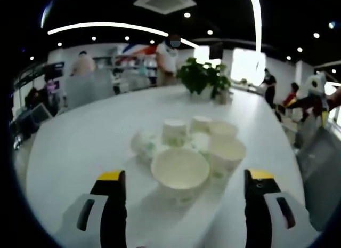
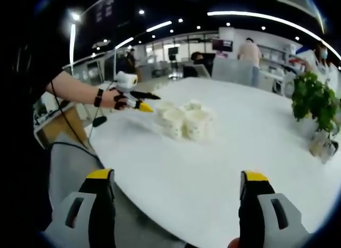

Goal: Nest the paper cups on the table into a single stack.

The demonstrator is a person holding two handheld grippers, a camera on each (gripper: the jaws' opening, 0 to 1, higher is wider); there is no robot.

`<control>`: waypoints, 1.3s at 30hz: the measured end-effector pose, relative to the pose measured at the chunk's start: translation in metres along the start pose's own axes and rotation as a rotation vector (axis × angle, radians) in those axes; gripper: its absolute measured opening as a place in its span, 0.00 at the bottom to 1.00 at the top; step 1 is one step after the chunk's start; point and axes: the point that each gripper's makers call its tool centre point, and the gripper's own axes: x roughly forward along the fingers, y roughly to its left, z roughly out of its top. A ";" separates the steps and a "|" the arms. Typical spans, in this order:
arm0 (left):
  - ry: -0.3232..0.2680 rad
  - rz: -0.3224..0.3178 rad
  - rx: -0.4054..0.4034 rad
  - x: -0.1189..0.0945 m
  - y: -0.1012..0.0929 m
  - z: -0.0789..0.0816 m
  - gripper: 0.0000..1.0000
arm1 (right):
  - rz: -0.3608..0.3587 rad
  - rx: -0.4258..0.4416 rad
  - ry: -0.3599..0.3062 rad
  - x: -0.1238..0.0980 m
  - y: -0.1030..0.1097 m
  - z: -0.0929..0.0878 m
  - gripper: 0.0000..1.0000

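**Left gripper view and right gripper view: paper cups clustered on the desk, both tools empty**

Left gripper view looks along the left hand-held gripper (image 1: 184, 192), whose yellow-tipped jaws stand wide apart with nothing between them. Just ahead, on the white desk (image 1: 80, 146), sits a tight cluster of paper cups (image 1: 194, 149). The nearest cup (image 1: 180, 172) tips its open mouth toward the camera; some stand upright beside it, others appear upside down at the back, and one lies on its side at the left of the group. A potted plant (image 1: 205, 77) stands farther back on the desk, and people are in the room beyond.

Right gripper view shows the right hand-held gripper (image 2: 176, 200), jaws also spread wide and holding nothing, hovering over the near edge of the desk (image 2: 256, 130). The paper cups (image 2: 184, 120) sit well ahead, mid-desk. The left hand-held gripper (image 2: 143, 106), held in a person's hand (image 2: 118, 100), points at the cups from the left, its tip just beside them. The potted plant (image 2: 315, 106) stands at the right.
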 end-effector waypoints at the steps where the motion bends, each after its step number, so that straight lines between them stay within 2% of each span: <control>1: 0.002 0.001 -0.002 0.001 0.001 -0.001 0.91 | 0.000 0.000 0.002 0.000 0.000 0.000 0.96; 12: 0.015 -0.005 0.005 0.009 0.006 -0.005 0.87 | -0.003 0.006 0.010 -0.001 -0.004 -0.003 0.95; 20: 0.024 -0.033 -0.005 0.018 0.004 -0.009 0.83 | -0.006 0.013 0.012 -0.001 -0.005 -0.004 0.95; 24: 0.013 -0.036 -0.013 0.020 0.006 -0.007 0.81 | -0.007 0.014 0.015 -0.002 -0.006 -0.005 0.95; 31: 0.036 -0.041 0.012 0.023 0.007 -0.012 0.78 | -0.017 0.026 0.012 -0.003 -0.010 -0.005 0.95; 35: 0.072 -0.003 0.088 0.021 0.014 -0.017 0.72 | -0.016 0.027 0.014 -0.003 -0.009 -0.006 0.95; 39: 0.074 -0.014 0.070 0.022 0.014 -0.020 0.69 | -0.020 0.032 0.018 -0.002 -0.010 -0.007 0.95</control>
